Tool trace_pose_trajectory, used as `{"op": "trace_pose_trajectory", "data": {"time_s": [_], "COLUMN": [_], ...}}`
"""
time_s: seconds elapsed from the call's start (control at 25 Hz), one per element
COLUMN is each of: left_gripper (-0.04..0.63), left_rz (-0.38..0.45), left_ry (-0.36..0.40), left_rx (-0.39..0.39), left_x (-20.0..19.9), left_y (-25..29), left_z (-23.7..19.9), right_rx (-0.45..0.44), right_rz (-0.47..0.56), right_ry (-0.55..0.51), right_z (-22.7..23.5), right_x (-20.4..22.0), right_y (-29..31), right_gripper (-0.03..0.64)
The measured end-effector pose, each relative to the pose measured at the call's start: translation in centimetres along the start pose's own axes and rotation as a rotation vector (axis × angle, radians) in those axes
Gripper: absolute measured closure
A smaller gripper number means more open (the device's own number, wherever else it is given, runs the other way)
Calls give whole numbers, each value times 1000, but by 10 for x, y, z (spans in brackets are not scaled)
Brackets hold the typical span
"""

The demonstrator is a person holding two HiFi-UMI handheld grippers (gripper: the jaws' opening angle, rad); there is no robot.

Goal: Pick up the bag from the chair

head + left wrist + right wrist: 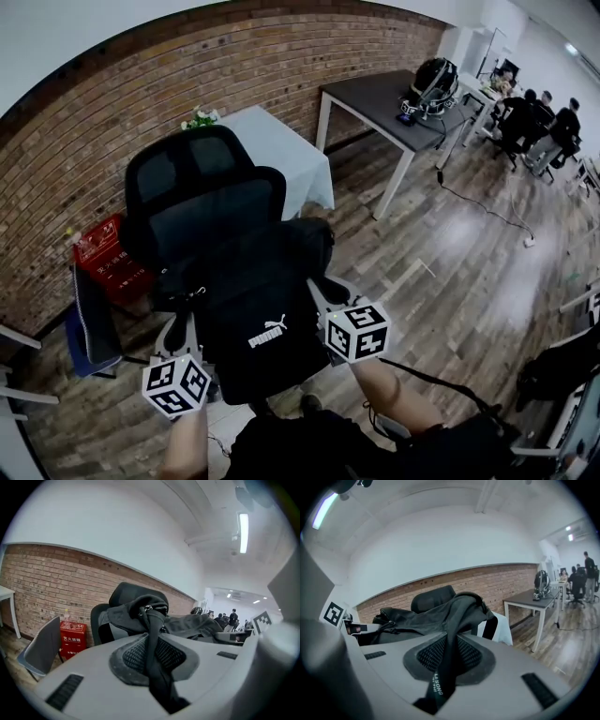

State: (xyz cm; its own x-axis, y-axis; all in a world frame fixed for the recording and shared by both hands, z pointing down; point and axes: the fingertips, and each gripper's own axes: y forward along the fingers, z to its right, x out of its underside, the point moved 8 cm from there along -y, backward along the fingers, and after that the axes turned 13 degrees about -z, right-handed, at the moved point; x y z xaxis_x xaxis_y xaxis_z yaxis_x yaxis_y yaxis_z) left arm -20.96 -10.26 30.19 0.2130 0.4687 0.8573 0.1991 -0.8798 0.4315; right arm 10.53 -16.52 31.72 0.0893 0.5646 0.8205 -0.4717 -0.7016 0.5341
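Note:
A black bag (258, 309) with a white logo hangs in the air in front of a black office chair (202, 192). My left gripper (183, 342) is shut on the bag's left end, where a dark strap (152, 653) runs between its grey jaws. My right gripper (328, 305) is shut on the bag's right end, with a black printed strap (445, 663) pinched between its jaws. The bag (187, 623) stretches between the two grippers, and in the right gripper view the bag (426, 616) sags toward the left gripper's marker cube (335, 613).
A red box (108, 253) stands by the brick wall (253, 66), with a blue and grey folded chair (89, 323) beside it. A white-clothed table (281, 150) and a dark desk (394, 103) stand behind. Several people (539, 117) sit far right. A cable (487, 211) crosses the wood floor.

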Motion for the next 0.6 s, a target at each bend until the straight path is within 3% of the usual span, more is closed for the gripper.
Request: {"op": "trace_pose_trajectory", "data": {"time_s": [0.2, 0.6], "left_gripper": [540, 541], "left_rz": [61, 125], "left_ry": [61, 90], "left_rx": [17, 30], "left_x": [-20, -38], "left_y": [-16, -34], "left_z": [9, 14], "right_rx": [1, 1], "right_rz": [51, 105], "right_ry": [-18, -46], "right_z": [-7, -19], "right_x": [-17, -33], "right_y": [-21, -42], "right_gripper": [554, 554]}}
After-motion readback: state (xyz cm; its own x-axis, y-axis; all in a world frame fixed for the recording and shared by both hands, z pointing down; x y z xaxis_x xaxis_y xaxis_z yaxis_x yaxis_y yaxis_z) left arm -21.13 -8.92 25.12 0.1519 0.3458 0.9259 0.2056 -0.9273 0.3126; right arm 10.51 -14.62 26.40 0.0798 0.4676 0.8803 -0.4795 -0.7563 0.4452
